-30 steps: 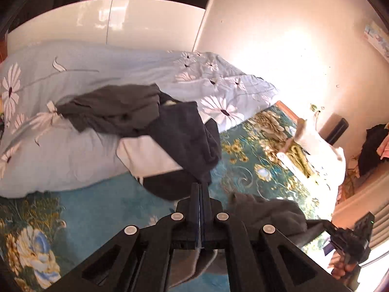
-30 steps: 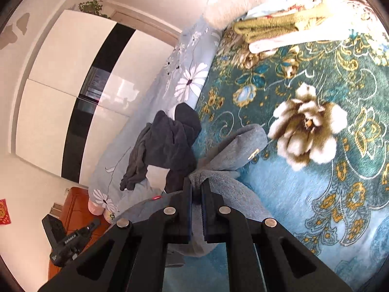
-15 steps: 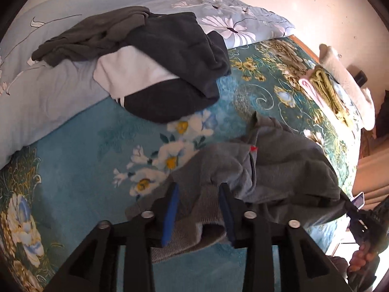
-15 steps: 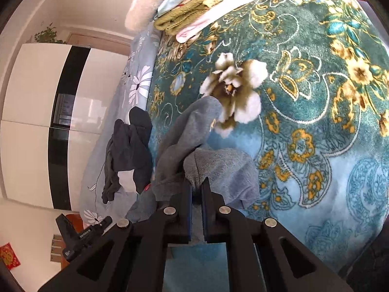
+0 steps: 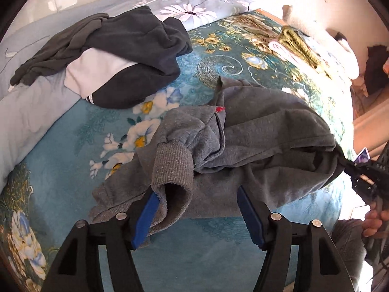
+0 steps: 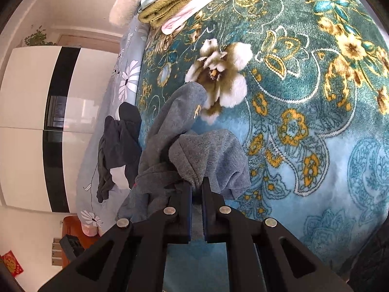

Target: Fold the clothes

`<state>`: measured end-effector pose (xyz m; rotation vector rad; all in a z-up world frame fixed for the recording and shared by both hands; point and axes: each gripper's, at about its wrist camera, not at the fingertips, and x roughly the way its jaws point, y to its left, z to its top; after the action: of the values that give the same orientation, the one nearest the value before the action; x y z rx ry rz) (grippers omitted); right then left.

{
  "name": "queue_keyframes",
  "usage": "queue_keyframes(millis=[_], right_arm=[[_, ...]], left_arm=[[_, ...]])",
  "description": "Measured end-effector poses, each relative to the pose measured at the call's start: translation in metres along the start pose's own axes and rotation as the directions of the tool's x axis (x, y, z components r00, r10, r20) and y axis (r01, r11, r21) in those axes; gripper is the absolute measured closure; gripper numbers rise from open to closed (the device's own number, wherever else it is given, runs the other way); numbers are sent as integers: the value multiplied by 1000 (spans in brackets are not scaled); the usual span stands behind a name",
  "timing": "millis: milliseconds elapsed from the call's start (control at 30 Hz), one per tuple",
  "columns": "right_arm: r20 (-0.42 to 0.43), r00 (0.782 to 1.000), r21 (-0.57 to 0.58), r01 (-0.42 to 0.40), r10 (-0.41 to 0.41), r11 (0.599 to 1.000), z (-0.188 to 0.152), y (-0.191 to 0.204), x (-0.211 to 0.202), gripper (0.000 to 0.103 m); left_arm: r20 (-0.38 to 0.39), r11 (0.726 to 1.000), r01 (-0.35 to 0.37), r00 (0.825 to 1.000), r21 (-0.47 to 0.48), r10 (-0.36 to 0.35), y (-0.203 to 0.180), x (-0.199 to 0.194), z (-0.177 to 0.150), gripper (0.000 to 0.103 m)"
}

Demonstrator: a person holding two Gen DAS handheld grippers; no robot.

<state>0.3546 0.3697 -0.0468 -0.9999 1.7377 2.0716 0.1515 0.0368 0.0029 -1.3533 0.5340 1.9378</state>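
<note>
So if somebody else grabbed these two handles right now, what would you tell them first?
Left gripper: open, fingers either side of the grey sweatshirt cuff, not gripping.
Right gripper: shut on the grey sweatshirt's other bunched end.
The sweatshirt lies crumpled on the teal floral blanket. A pile of dark clothes waits on the pale blue duvet; folded items are stacked at the bed's far end.
Done: nothing folded on this piece yet.
Left: spread it flat, fold it, then do the dark pile.

bright daylight, blown-out wall glare, fisheye-warped edges.
</note>
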Motion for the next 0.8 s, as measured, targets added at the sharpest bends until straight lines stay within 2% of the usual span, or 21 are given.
queue_keyframes(millis=[267,400,467,500,567,600,633,800], right_arm=[[-11,1000,16,16,-16,1000,-6,-6,0,96],[-12,1000,22,20,-20,1000,-8,-8,-1,96],[-12,1000,21,23,-23,1000,-9,-8,-1,96],[-13,1000,22,25,-25,999,-9,-9,-1,95],[-19,999,28,30,-29,999,-11,-10,1,95],[-21,999,32,32,-31,999,-11,-11,1,95],[-23,999,36,34,-33,999,-11,-12,2,95],[-24,999,42,41,-40,998,-10,-13,2,95]], left_arm=[[-26,991,-11,1000,135,14,-30,7,-7,33],[-38,988,5,999,157,1,-41,8,-16,32],[-33,971,-25,999,237,34,-56,10,-25,30],[-15,951,-80,996,298,89,-65,14,-30,30],[35,887,-197,979,417,201,-82,23,-39,30],[72,856,-276,959,437,273,-84,28,-39,30],[112,818,-356,932,451,344,-86,34,-40,30],[164,848,-413,910,331,380,-53,23,-13,31]])
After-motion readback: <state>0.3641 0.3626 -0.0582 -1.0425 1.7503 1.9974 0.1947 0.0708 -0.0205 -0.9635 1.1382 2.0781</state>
